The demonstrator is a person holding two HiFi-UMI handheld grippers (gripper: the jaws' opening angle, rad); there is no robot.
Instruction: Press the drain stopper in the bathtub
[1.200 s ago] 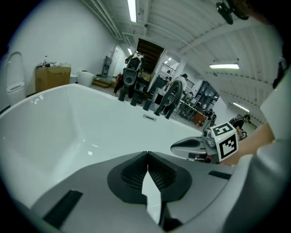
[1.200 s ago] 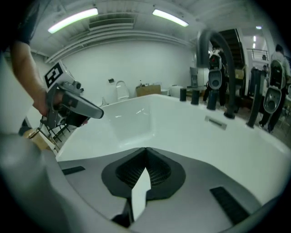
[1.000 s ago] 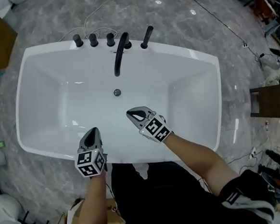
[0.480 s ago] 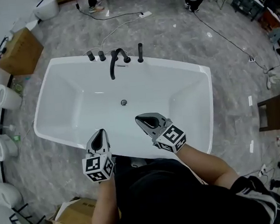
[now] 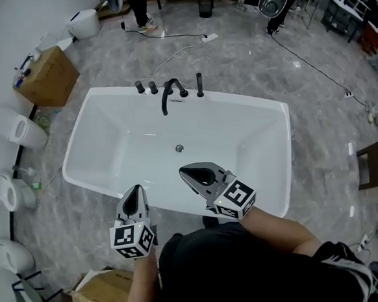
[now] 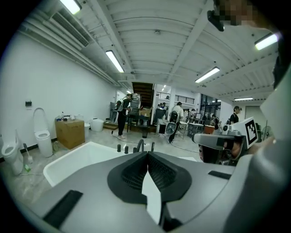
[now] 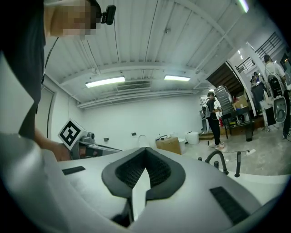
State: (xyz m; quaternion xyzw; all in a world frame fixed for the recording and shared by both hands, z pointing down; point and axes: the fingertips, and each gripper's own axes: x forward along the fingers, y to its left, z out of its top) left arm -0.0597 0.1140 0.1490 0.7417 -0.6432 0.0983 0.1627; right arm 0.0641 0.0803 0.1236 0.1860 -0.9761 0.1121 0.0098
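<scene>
Your left hand-held gripper (image 5: 135, 192) is pressed together, with nothing between its jaws; in the head view it hangs over the near rim of the bathtub (image 5: 245, 100). Your right hand-held gripper (image 5: 192, 174) is pressed together too and empty, over the near inner slope. Beyond it, apart, the drain stopper (image 5: 180, 148) sits in the tub bottom, with bare white surface all around. The black faucet (image 5: 169, 91) stands on the far rim. Open grey floor (image 5: 233, 52) surrounds the tub.

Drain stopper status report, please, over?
Left gripper, right gripper shut, empty, above near side of white bathtub. Small round metal drain stopper on its floor, untouched. Nothing in between.
</scene>
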